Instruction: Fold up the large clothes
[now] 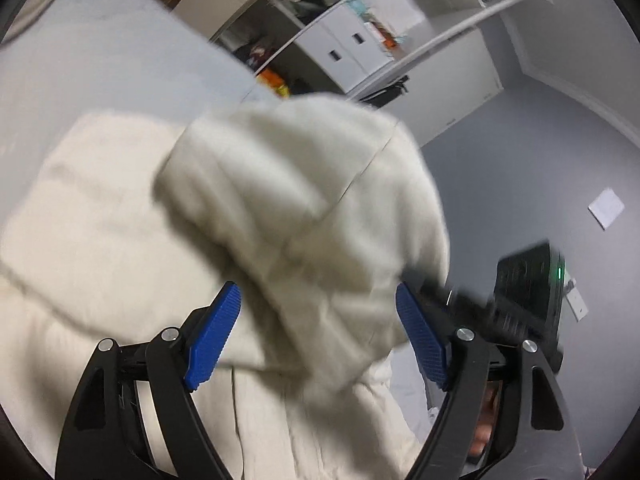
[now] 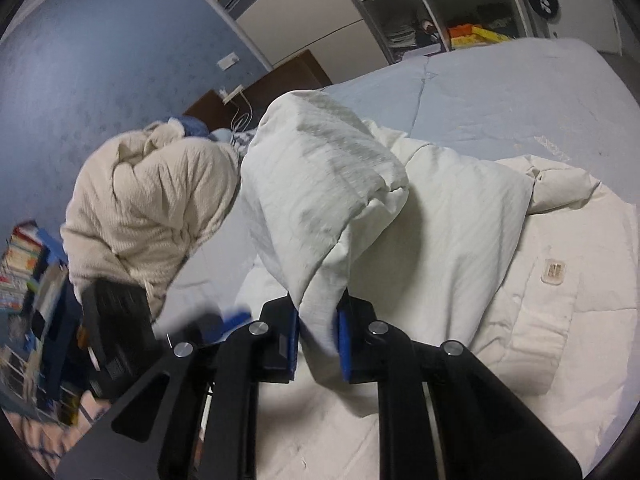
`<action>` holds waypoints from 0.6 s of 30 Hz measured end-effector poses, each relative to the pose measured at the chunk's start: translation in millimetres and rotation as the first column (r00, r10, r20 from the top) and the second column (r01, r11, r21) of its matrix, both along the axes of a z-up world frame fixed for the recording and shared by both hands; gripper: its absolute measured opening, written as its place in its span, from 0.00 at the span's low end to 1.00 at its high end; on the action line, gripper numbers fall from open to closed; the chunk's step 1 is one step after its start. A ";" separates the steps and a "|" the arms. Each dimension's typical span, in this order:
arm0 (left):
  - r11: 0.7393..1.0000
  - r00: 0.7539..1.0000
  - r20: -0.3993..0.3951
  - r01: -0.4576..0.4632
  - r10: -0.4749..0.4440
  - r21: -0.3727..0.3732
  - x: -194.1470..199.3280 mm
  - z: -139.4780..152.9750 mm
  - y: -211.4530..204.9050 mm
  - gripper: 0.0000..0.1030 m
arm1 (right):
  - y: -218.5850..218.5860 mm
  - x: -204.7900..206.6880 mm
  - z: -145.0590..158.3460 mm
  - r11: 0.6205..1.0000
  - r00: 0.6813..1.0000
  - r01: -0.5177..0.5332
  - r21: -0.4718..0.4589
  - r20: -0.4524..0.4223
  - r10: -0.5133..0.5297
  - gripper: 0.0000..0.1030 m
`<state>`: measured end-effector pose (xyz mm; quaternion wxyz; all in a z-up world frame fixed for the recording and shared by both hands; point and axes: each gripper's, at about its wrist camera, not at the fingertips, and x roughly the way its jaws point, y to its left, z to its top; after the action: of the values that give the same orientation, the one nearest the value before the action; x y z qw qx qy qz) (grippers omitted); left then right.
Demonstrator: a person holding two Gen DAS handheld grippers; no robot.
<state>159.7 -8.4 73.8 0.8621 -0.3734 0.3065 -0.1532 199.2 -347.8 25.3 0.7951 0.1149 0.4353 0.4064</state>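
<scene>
A large cream-white padded jacket (image 2: 460, 248) lies spread on a pale blue bed (image 2: 500, 92). My right gripper (image 2: 318, 344) is shut on a fold of the jacket (image 2: 320, 184) and holds it lifted above the rest. In the left wrist view the same lifted fold (image 1: 304, 200) hangs between the blue pads of my left gripper (image 1: 320, 336), whose jaws stand wide apart. The right gripper's black body (image 1: 528, 292) shows at the right of that view. The left gripper's black body (image 2: 116, 332) shows at the lower left of the right wrist view.
A bundled beige ribbed blanket (image 2: 148, 208) sits on the bed to the left of the jacket. White shelves with clutter (image 1: 360, 32) stand beyond the bed. Stacked books (image 2: 20, 264) are at the far left. A dark headboard (image 2: 280, 80) and blue wall stand behind.
</scene>
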 end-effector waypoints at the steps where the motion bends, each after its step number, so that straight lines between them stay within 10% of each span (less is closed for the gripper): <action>1: 1.000 1.000 0.006 -0.003 0.003 0.015 8.1 8.3 1.6 0.74 | -0.9 -2.6 -0.4 1.000 1.000 -0.002 -0.003 0.004 0.002 0.13; 9: 0.995 0.997 -0.041 0.067 -0.064 0.068 68.9 22.1 2.1 0.72 | -5.8 -24.8 -8.6 0.999 1.000 -0.005 -0.035 0.023 0.005 0.13; 12: 0.987 0.989 -0.042 0.143 -0.140 0.073 90.4 19.5 -6.2 0.19 | -9.4 -25.4 -7.4 0.999 1.000 -0.002 -0.042 0.028 0.003 0.13; 18: 0.987 0.989 0.015 0.143 -0.144 0.075 71.0 28.9 -8.8 0.11 | -18.3 -17.9 23.9 0.998 0.996 0.003 -0.064 0.094 0.003 0.12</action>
<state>230.7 -17.2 102.7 0.8651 -0.3166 0.3294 -0.2072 181.4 -366.0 49.2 0.8180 0.0700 0.4102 0.3972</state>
